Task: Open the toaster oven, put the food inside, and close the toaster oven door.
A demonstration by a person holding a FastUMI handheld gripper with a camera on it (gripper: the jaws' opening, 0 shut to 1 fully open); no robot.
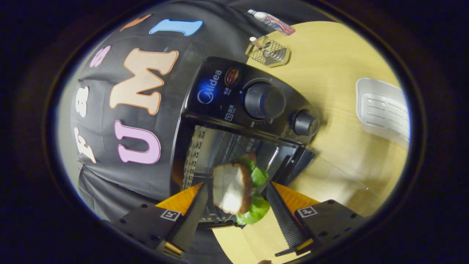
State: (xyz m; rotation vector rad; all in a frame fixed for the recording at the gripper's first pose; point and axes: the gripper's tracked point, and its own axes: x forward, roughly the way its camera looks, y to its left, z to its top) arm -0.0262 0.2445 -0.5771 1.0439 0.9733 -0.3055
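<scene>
A sandwich (234, 189) is clamped between both fingers of the gripper (236, 205), just before the open toaster oven (234, 110) on the tabletop (329, 73).

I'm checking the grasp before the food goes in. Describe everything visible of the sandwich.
The sandwich sits between the fingers of the hand-held gripper, which appear to press on both its sides. It shows a pale bread slice with a browned crust, green lettuce bulging out along one side and below, and a hint of brown filling behind. It is held on edge at the open mouth of the toaster oven, just in front of the wire rack, above the wooden table.
</scene>
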